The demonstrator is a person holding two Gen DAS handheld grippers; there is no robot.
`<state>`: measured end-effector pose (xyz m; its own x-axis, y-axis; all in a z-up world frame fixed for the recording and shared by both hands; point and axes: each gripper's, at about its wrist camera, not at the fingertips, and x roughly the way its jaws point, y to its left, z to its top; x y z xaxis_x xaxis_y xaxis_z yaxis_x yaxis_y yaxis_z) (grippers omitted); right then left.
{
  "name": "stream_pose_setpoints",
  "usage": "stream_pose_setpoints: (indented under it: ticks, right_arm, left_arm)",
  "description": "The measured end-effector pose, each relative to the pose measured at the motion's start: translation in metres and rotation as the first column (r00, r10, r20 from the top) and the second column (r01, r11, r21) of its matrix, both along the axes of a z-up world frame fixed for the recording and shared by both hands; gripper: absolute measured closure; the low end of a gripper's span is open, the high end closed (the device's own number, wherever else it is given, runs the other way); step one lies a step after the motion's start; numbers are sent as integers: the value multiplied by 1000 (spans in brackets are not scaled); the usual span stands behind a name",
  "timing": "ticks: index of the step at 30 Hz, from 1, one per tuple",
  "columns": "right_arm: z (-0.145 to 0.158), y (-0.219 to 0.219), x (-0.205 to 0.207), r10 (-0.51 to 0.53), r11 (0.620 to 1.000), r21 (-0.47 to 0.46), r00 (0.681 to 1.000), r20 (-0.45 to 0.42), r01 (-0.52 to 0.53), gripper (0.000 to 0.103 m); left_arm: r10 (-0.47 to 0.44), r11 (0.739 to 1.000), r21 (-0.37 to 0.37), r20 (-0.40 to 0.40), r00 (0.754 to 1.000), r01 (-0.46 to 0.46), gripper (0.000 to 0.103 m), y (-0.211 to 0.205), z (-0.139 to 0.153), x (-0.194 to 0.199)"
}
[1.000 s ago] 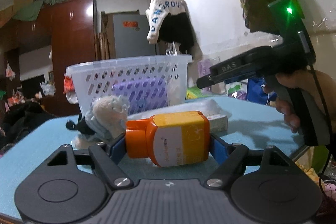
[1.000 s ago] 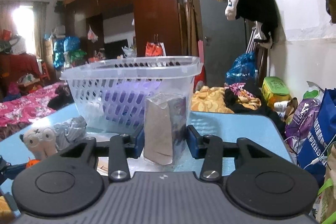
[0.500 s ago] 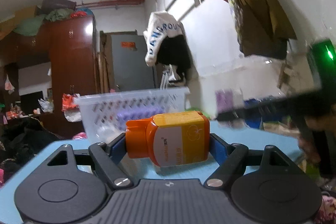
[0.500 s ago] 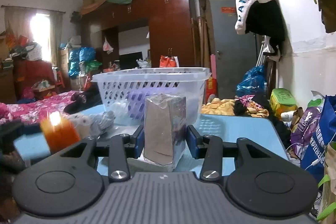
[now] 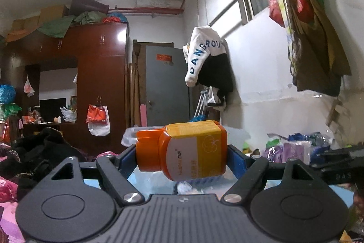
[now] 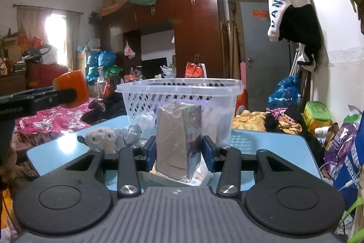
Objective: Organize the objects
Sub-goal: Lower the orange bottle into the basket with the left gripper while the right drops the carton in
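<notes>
Left gripper (image 5: 182, 153) clamping an orange bottle (image 5: 185, 150) lying sideways, cap leftward, raised in front of the white basket (image 6: 179, 92). Right gripper (image 6: 179, 149) squeezing an upright grey packet (image 6: 178, 142) above the blue table (image 6: 268, 145), just before the basket. Stuffed toy (image 6: 101, 138) lying on the table, left of the packet.
</notes>
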<state>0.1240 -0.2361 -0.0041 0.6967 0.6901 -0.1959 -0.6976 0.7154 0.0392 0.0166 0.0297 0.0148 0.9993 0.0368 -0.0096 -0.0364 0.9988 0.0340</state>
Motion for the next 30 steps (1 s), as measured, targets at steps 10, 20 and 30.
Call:
stream_pose_setpoints:
  ticks: [10, 20, 30]
  right_arm:
    - [60, 26, 44, -49, 998, -37, 998, 50, 51, 58]
    - [88, 87, 139, -148, 977, -166, 985, -93, 131, 58]
    - [69, 98, 157, -186, 956, -257, 971, -148, 143, 58]
  left_arm:
    - [-10, 1000, -7, -16, 1000, 10, 20, 10, 55, 47]
    - [68, 997, -13, -230, 971, -72, 20, 27, 90, 166]
    - [89, 993, -40, -354, 931, -111, 20, 52, 66, 203]
